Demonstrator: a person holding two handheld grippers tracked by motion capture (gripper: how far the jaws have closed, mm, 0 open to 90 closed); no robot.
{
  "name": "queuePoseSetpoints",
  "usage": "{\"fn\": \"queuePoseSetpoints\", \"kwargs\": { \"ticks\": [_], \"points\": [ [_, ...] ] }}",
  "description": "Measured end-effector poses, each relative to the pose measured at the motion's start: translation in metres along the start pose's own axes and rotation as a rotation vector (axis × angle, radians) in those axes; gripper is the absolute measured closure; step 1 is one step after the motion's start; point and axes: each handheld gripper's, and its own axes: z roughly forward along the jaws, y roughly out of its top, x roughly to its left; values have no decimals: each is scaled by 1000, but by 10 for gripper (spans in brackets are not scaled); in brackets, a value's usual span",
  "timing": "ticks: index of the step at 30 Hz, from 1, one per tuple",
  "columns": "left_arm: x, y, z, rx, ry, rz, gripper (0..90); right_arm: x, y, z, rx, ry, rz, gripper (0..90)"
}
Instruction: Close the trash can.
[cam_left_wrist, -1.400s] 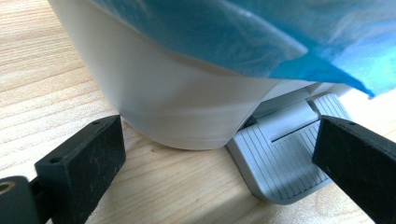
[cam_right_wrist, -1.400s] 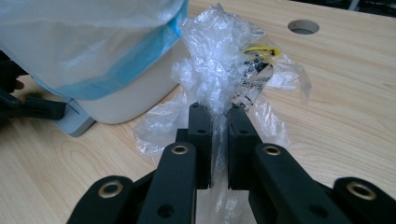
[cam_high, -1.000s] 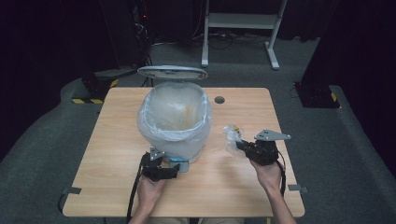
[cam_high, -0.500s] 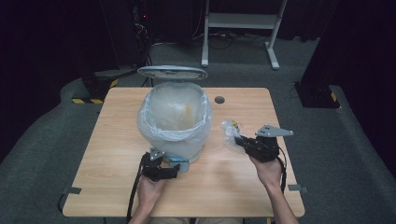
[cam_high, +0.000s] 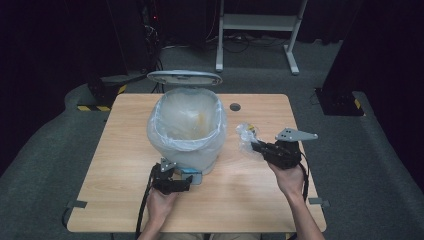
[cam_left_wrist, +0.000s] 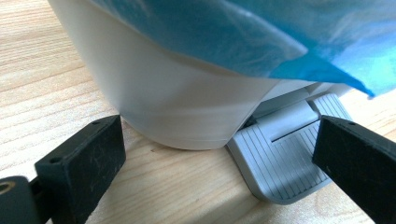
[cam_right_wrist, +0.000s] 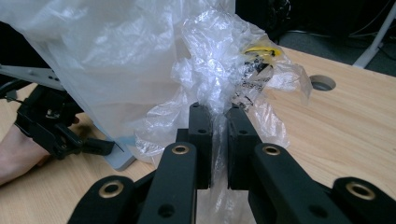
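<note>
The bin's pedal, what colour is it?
Grey, with ridges: the pedal shows best in the left gripper view, between the open jaws.

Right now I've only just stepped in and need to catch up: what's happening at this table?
A person works two hand-held grippers at a wooden table. The right gripper has its fingers shut on a crumpled clear plastic wrapper, held above the table beside a white pedal bin. The bin is lined with a bag and its lid stands open. The left gripper, fingers open, sits low at the bin's base by the grey foot pedal.
</note>
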Motion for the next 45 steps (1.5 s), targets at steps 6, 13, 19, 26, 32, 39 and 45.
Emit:
{"fn": "queuePoseSetpoints", "kwargs": {
  "ticks": [6, 13, 19, 26, 32, 39, 45],
  "points": [
    [0, 0, 0, 0, 0, 0, 26, 2, 8, -3, -11, 17, -9, 833],
    [0, 0, 0, 0, 0, 0, 26, 6, 19, -7, -21, 35, -19, 833],
    [0, 0, 0, 0, 0, 0, 26, 8, 28, -10, -35, 50, -29, 833],
    [0, 0, 0, 0, 0, 0, 26, 14, 42, -13, -48, 69, -52, 833],
    [0, 0, 0, 0, 0, 0, 26, 18, 54, -14, -65, 114, -50, 833],
    [0, 0, 0, 1, 0, 1, 26, 23, 67, -13, -68, 132, -65, 834],
    [0, 0, 0, 1, 0, 1, 26, 25, 81, -11, -72, 151, -73, 834]
  ]
}}
